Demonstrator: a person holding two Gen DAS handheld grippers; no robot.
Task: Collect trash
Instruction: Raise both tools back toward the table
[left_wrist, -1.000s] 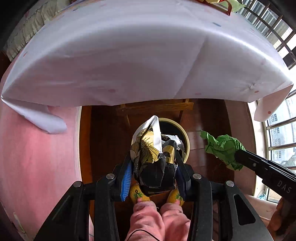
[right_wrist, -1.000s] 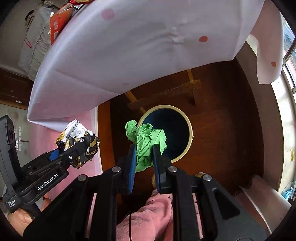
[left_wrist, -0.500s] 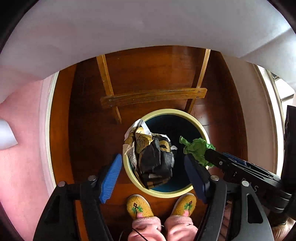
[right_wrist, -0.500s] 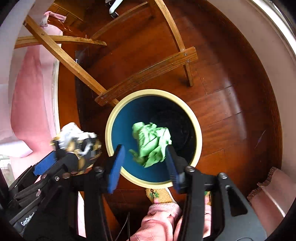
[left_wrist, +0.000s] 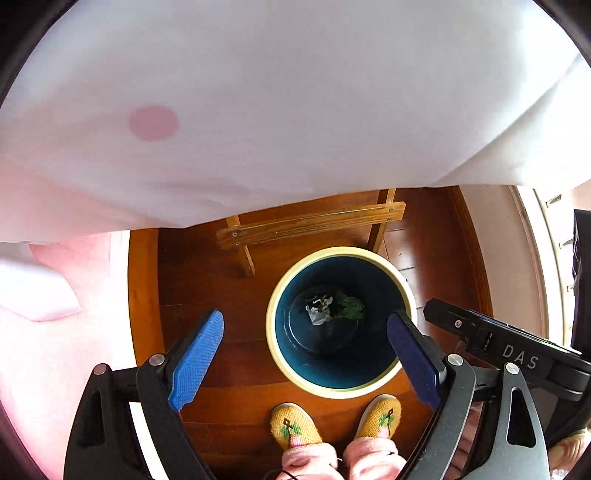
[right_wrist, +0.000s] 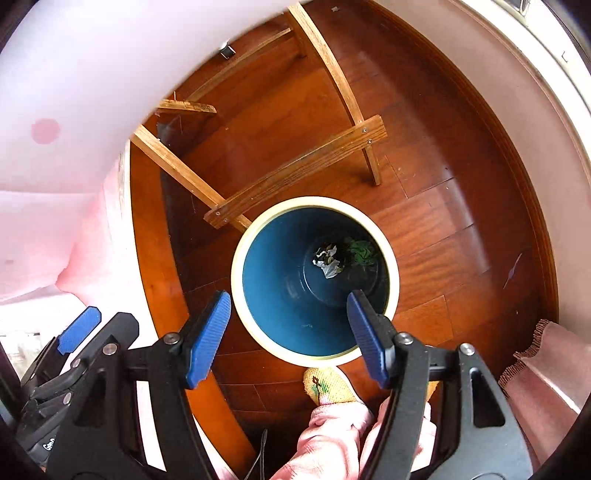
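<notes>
Both drops done: left gripper (left_wrist: 304, 354) and right gripper (right_wrist: 290, 336) are hanging wide apart, empty, over the bin (right_wrist: 236, 273). Wrapper (right_wrist: 327, 260) and green paper (right_wrist: 362, 251) are now lying at its bottom (were clamped a second ago).

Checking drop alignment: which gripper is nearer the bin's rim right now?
Roughly equal; neither is clearly nearer. The left gripper and the right gripper both hang open above the near side of the bin, apart from its rim, the dropped trash at the bottom.
</notes>
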